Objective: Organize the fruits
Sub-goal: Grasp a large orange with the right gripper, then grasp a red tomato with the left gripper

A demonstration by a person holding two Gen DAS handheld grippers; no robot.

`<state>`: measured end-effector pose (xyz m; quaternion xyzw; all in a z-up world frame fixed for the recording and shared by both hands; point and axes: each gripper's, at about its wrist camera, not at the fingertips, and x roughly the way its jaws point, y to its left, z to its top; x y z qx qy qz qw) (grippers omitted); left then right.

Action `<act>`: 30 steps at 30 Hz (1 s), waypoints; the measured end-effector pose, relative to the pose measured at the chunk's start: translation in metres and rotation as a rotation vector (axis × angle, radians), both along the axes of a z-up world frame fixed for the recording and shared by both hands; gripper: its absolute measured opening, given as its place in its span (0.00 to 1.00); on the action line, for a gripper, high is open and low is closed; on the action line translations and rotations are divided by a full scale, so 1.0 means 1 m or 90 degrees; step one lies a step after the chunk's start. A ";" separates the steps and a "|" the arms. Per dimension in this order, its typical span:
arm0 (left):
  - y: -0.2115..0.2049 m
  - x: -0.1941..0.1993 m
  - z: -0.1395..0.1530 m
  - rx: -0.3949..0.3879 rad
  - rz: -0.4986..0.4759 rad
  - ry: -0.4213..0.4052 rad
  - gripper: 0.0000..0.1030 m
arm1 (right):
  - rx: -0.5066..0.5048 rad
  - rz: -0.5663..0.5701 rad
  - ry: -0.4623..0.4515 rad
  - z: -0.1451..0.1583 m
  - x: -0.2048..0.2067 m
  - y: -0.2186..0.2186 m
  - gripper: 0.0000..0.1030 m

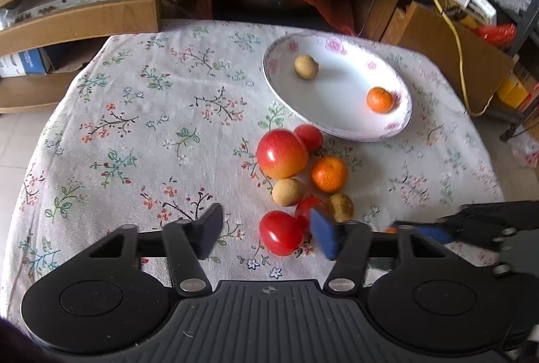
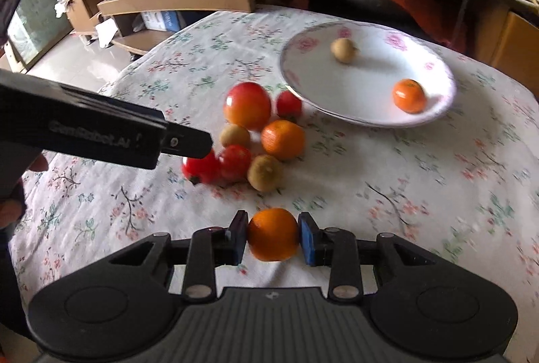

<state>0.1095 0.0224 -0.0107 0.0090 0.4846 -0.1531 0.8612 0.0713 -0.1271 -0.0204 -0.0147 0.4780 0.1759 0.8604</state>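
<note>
A white flowered plate holds a tan longan and a tangerine. On the cloth before it lies a cluster: a big apple, a tangerine, red tomatoes and tan longans. My left gripper is open, its jaws on either side of the near tomato. My right gripper is shut on another tangerine, just above the cloth.
The round table carries a floral cloth. Wooden shelving and a dark cabinet stand behind. Cables hang at the back right. The left gripper's body crosses the right wrist view at the left.
</note>
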 end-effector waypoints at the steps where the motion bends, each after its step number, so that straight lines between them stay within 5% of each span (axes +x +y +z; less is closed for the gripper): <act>1: -0.001 0.001 -0.003 0.006 0.001 0.003 0.53 | 0.003 -0.009 0.001 0.002 -0.003 -0.005 0.33; 20: 0.006 -0.002 -0.014 -0.038 0.039 0.038 0.51 | 0.009 -0.034 0.027 -0.001 -0.017 -0.028 0.33; 30: 0.002 -0.011 -0.011 0.008 0.032 0.020 0.54 | 0.012 -0.033 0.021 0.003 -0.020 -0.032 0.33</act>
